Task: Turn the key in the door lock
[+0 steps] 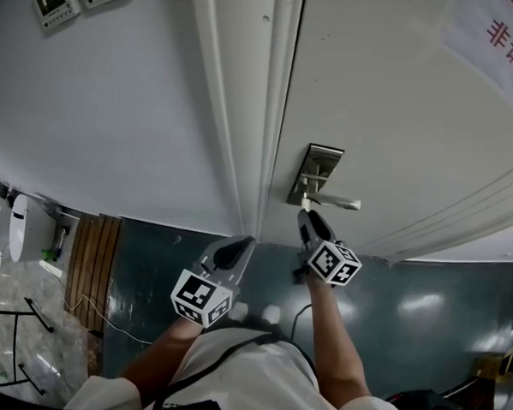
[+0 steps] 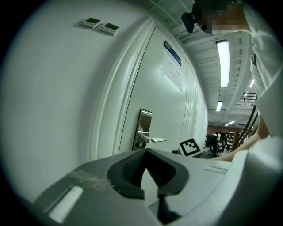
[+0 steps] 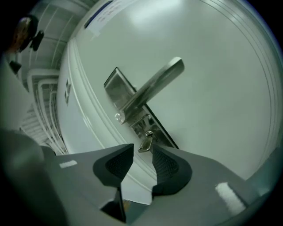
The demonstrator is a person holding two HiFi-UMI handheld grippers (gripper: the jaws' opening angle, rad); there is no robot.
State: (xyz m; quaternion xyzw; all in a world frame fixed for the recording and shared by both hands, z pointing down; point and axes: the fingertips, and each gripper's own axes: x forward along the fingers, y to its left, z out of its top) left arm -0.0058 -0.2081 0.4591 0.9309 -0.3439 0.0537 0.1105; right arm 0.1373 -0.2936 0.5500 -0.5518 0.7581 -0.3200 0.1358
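Left gripper (image 2: 146, 152) hangs near the door frame, jaws together and empty. Right gripper (image 3: 143, 147) has its jaws apart at the key (image 3: 146, 142), which sits in the lock (image 3: 151, 132) below the handle (image 3: 154, 84). A sideways nudge from a pad could bend the key or drag it out.

Right tongs (image 1: 303, 211) sit just beside the door's handle (image 1: 338, 202) and lock plate (image 1: 319, 162).

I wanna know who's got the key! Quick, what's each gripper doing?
Left gripper: closed, holding nothing.
Right gripper: open, key between its jaws, not clamped.
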